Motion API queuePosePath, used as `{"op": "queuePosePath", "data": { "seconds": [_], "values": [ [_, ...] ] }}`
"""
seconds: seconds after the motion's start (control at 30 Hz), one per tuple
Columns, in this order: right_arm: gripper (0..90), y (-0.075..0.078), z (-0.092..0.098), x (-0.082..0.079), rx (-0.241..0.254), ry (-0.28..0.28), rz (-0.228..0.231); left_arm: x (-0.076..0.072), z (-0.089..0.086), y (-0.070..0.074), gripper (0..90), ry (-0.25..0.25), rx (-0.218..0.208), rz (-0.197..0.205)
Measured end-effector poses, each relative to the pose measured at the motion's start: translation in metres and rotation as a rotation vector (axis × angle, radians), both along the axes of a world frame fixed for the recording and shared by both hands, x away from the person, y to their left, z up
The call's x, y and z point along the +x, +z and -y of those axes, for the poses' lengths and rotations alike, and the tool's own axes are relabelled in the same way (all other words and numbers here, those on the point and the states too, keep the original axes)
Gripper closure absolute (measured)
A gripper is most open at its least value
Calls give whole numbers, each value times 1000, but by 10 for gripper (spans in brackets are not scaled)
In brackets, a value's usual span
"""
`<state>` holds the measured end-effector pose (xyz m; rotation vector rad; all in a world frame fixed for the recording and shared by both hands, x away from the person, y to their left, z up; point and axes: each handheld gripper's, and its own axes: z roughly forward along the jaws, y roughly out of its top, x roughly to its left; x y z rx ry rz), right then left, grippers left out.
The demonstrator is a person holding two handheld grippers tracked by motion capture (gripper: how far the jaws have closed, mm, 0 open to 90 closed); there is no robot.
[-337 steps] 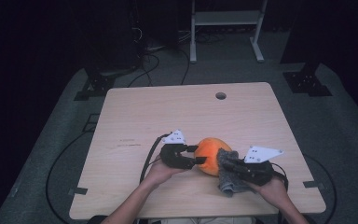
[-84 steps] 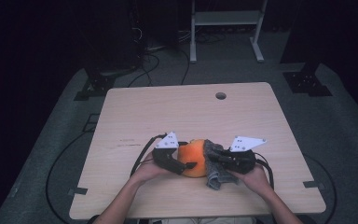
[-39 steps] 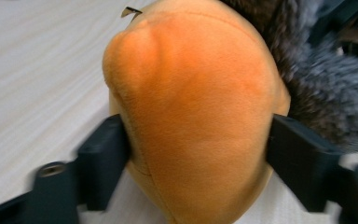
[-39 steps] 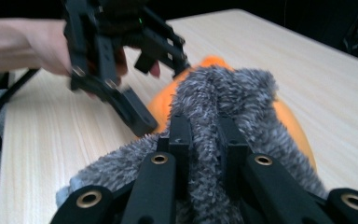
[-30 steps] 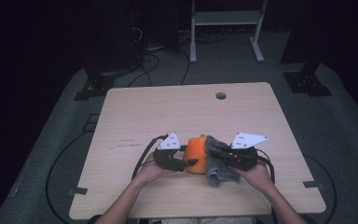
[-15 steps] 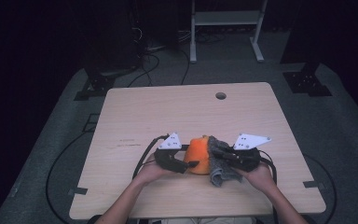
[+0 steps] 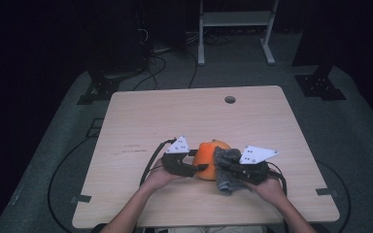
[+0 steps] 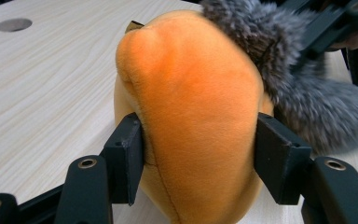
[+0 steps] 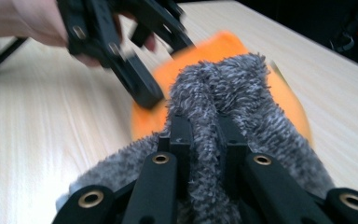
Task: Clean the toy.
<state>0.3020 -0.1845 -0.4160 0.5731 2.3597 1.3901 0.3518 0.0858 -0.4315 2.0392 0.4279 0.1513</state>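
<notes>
The orange plush toy (image 7: 206, 160) sits on the pale wooden table (image 7: 141, 121), toward the near edge and a little right of the middle, between the two hands. In the left gripper view the orange plush toy (image 8: 191, 116) bulges up between the two black jaws of the left claw (image 8: 198, 158), whose pads press on its flanks from either side; the jaws have just been closing, with the toy squeezed between them. A grey fuzzy cloth (image 7: 227, 170) lies against the right side of the toy, draped partly over its top and hanging down to the table. In the right gripper view the right claw (image 9: 200, 128) is pressed nearly together on a raised fold of the grey fuzzy cloth (image 9: 228, 79), pinching it upright, with the orange toy just behind the fold and the left claw farther off at the toy's other side. From above, the left claw (image 7: 196, 167) meets the toy from the left and the right claw (image 7: 226, 167) meets the cloth from the right, each held in a hand whose forearm comes in from the bottom edge. Black cables trail from both toward the person. A small round hole (image 7: 230, 99) is set in the table near its far edge, well apart from the toy.
</notes>
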Motion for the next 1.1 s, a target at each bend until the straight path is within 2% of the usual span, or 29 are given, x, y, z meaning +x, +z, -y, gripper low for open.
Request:
{"op": "queuePosePath", "data": {
  "seconds": [0.1,0.17,0.23,0.3,0.33,0.37,0.4,0.47,0.5,0.53,0.57,0.6,0.7,0.73,0.83,0.9,0.97,1.03,1.1],
  "values": [
    [794,-3,13,0,8,-22,-28,-1,2,1,397,-6,1,10],
    [793,2,13,-3,36,-14,-32,-3,4,1,400,-10,7,29],
    [792,10,7,-5,63,13,-25,-6,8,3,402,-25,28,55],
    [792,16,1,-6,63,27,-12,-8,9,3,402,-33,36,68],
    [791,25,-9,-7,75,40,12,-14,13,5,402,-57,66,116],
    [792,28,-12,-6,72,42,21,-16,13,6,402,-62,73,132],
    [792,29,-16,-4,49,39,21,-16,14,6,401,-64,75,134],
    [792,25,-17,0,12,34,12,-15,11,5,386,-69,65,108],
    [792,25,-17,0,12,34,12,-15,11,5,367,-69,65,108],
    [792,22,-15,1,13,30,2,-13,10,4,367,-71,48,88],
    [793,19,-9,1,8,20,-5,-9,7,3,345,-67,19,52],
    [793,19,-6,0,3,7,-8,-8,6,3,346,-63,14,47],
    [794,21,-1,-1,-7,-4,-12,-9,7,3,366,-62,17,58],
    [794,28,-2,-4,0,0,0,-12,10,4,372,-71,33,85],
    [794,37,-13,-6,-16,37,10,-15,14,6,375,-84,42,104],
    [794,37,-21,-4,-23,61,1,-18,17,7,376,-99,57,129],
    [794,33,-26,-1,-45,73,-9,-19,15,6,381,-102,71,135],
    [795,29,-25,2,-31,79,-38,-18,13,4,393,-100,72,133],
    [796,28,-19,3,-40,70,-33,-16,11,3,399,-93,64,122]
  ]
}}
